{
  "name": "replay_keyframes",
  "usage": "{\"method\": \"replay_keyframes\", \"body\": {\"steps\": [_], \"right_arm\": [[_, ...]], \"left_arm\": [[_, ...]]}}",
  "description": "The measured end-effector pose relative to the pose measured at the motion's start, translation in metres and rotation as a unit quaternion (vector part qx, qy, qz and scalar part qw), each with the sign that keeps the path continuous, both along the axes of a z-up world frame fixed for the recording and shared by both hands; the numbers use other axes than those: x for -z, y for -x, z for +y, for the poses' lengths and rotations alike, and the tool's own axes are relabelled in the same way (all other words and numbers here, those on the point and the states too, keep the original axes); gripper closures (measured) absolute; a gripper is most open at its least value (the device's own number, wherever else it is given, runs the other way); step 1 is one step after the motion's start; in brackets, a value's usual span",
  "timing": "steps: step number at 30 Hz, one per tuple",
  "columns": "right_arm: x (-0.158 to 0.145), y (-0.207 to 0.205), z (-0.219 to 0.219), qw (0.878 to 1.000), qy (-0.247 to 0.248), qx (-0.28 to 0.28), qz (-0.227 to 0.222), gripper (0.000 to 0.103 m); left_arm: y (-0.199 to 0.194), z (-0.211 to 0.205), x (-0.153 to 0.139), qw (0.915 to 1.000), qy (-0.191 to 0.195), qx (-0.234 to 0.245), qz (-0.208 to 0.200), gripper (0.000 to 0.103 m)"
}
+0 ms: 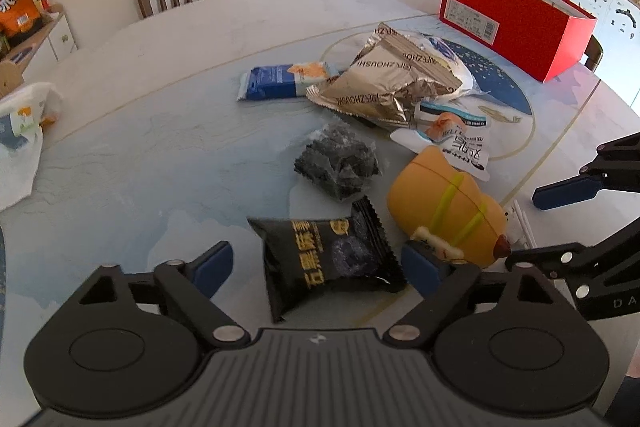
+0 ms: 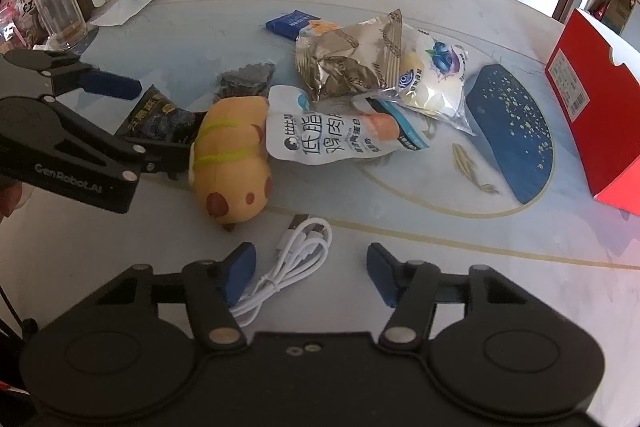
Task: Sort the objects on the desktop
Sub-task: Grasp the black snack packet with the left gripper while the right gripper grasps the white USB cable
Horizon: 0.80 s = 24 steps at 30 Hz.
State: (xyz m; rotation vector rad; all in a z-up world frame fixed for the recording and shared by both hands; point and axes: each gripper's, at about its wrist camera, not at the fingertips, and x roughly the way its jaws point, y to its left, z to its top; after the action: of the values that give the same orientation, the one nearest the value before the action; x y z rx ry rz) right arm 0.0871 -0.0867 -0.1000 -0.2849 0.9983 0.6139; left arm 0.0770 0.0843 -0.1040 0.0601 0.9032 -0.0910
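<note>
Left tongs (image 1: pixel 316 267): spread wide around black snack packet (image 1: pixel 326 259), beside plush toy (image 1: pixel 444 203).
Right tongs (image 2: pixel 311 267): released, over white cable (image 2: pixel 296 259), near plush toy.

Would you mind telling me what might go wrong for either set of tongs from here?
The open left tongs straddle the black snack packet, but one finger sits against the yellow plush toy, so closing may drag it. The open right tongs are over the loosely coiled white cable, whose loops could slip out or trail.
</note>
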Motion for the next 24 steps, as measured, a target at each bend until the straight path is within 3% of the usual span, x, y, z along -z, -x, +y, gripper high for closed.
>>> {"method": "replay_keyframes", "body": {"steps": [6,14,22,24], "right_arm": [[-0.001,0.001,-0.003,1.000,-0.002,0.005,-0.001,0.057],[-0.003,-0.002,-0.011,1.000,-0.004,0.018,0.003,0.085],[-0.004,-0.003,-0.018,1.000,-0.009,0.029,0.007,0.089],[-0.004,-0.003,-0.020,0.999,-0.010,0.032,0.007,0.090]], "left_arm": [[0.000,-0.001,0.002,0.9999,0.015,-0.003,0.005,0.029],[0.001,0.005,-0.001,0.9989,0.045,-0.014,0.003,0.038],[0.007,0.013,-0.006,0.9966,0.073,-0.036,-0.004,0.051],[0.009,0.016,-0.008,0.9957,0.080,-0.045,-0.006,0.060]]}}
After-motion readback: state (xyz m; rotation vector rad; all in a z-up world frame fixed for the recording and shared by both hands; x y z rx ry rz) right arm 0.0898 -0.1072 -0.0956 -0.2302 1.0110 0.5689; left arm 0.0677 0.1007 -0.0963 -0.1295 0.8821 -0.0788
